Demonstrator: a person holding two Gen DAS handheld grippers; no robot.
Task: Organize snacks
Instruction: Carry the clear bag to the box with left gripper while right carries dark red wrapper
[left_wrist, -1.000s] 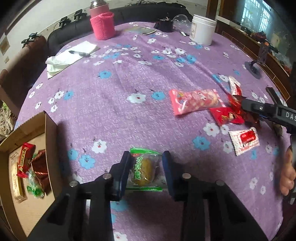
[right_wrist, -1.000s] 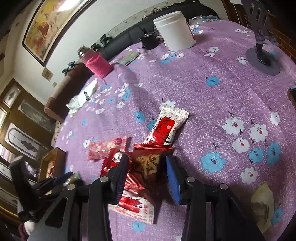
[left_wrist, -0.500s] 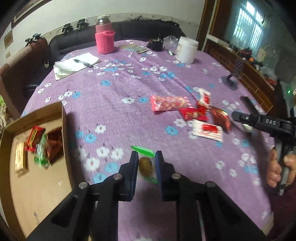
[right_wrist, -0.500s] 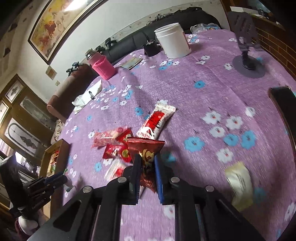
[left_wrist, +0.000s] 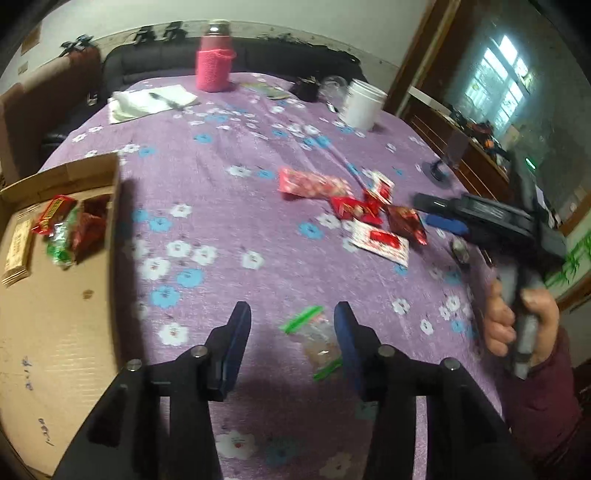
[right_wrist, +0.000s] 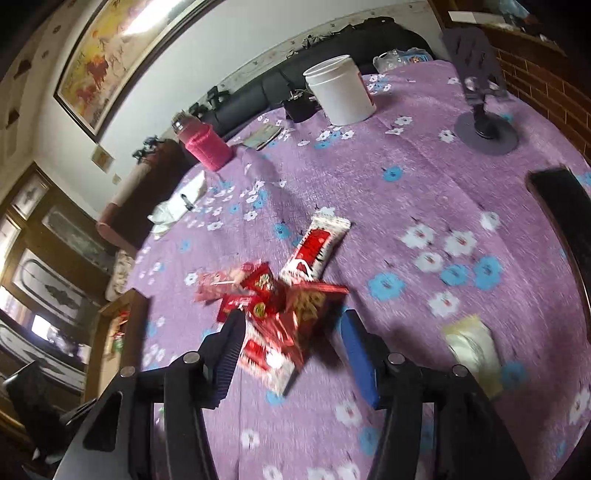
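Observation:
My left gripper (left_wrist: 291, 314) is open; a clear snack packet with green ends (left_wrist: 314, 338), blurred, lies below between its fingers on the purple cloth. A cardboard box (left_wrist: 55, 295) at the left holds several snacks (left_wrist: 70, 229). My right gripper (right_wrist: 291, 321) is open over a dark red foil packet (right_wrist: 306, 306), which sits in a pile of red snacks (right_wrist: 258, 284) next to a red-and-white bar (right_wrist: 314, 247). In the left wrist view the right gripper (left_wrist: 439, 214) sits beside that pile (left_wrist: 358, 206).
A white tub (right_wrist: 341, 90), pink-sleeved bottle (left_wrist: 215, 55), papers with a pen (left_wrist: 155, 99), a phone stand (right_wrist: 484, 122) and a dark flat object (right_wrist: 565, 210) stand on the round table. A pale packet (right_wrist: 472, 350) lies at the right.
Both grippers were shut on their packets half a second ago and are open now. The green-ended packet and the dark red foil packet have dropped out of the fingers.

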